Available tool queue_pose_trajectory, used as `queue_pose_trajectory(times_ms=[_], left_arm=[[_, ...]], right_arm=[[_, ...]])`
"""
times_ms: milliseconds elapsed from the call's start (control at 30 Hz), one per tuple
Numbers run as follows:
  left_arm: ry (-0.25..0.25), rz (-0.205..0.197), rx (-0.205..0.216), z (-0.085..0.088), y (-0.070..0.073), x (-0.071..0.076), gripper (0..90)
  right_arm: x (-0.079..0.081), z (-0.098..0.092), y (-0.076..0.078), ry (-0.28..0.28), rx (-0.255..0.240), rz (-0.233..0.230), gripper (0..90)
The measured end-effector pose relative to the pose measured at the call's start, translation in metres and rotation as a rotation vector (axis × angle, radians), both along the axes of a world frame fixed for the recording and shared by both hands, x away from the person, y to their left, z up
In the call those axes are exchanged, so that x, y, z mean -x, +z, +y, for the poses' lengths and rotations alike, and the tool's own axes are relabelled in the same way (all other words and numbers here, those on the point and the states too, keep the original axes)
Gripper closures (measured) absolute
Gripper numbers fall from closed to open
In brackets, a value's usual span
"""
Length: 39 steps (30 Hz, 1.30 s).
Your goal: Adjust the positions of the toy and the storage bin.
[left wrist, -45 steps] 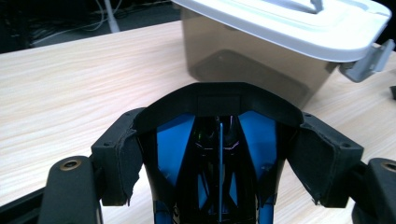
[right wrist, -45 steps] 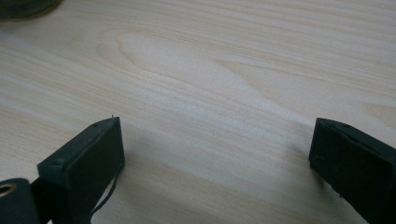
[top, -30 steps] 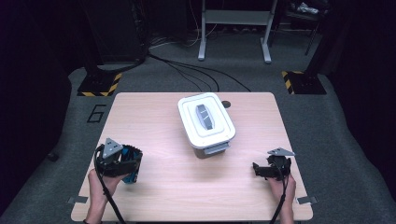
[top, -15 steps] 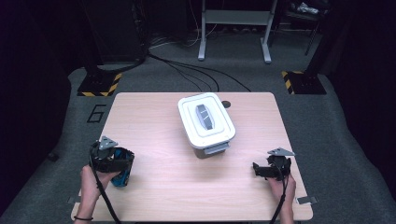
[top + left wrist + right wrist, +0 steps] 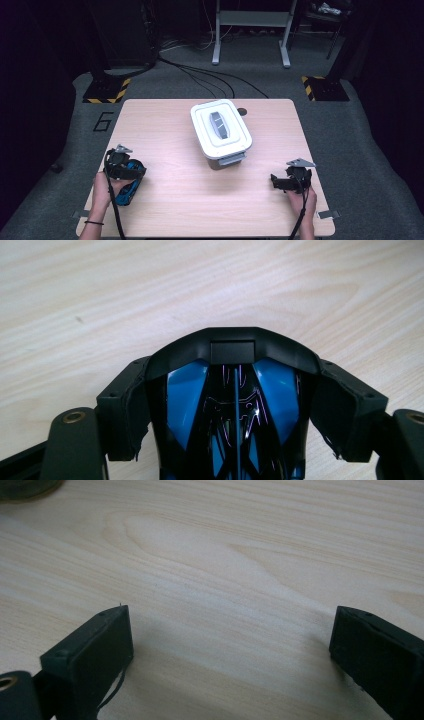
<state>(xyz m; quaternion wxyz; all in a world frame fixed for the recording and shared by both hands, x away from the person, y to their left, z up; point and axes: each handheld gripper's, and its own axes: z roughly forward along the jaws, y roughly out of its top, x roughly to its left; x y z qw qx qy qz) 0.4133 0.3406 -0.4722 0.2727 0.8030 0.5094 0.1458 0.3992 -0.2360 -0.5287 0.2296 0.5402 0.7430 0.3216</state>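
The room is dim, with light falling mostly on the pale wooden surface [image 5: 165, 120]. Grey carpet [image 5: 280, 85] covers the floor, marked with a black 6 [image 5: 102, 121] at the left. Yellow-black striped blocks [image 5: 106, 91] sit far left and far right. Black cables [image 5: 210, 75] trail toward a grey metal stand [image 5: 252, 20] at the far side.

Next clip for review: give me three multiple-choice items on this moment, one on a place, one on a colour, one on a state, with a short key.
1. Where does the white lidded box stand on the table?
A. Far middle
B. Near left corner
C. Near right corner

2. What colours is the toy car between the left gripper pads?
A. Red and white
B. Blue and black
C. Yellow and green

3. How are the right gripper jaws?
A. Shut on the box
B. Shut on the car
C. Open, nothing between

Key: A, the high view shows it centred toward the far edge; B, blue panels on black bodywork; C, bare wood between the pads.
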Motion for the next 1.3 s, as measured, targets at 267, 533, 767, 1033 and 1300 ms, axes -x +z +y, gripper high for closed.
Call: queue_pose_trajectory(times_ms=[267,533,767,1033,1300], left_arm=[[0.014,0.091,0.002,-0.005,-0.025,-0.013,24.7],[0.034,0.062,0.012,-0.004,-0.023,-0.011,15.3],[0.018,-0.061,0.023,-0.011,0.010,0.006,9.4],[-0.082,-0.116,0.046,-0.044,0.020,0.027,8.1],[-0.188,-0.122,0.060,-0.089,-0.008,0.043,5.6]], right_arm=[[0.000,0.000,0.000,0.000,0.000,0.000,3.0],[0.000,0.000,0.000,0.000,0.000,0.000,3.0],[0.000,0.000,0.000,-0.001,0.000,0.001,3.0],[0.000,0.000,0.000,-0.002,0.000,0.001,3.0],[0.000,0.000,0.000,-0.002,0.000,0.001,3.0]])
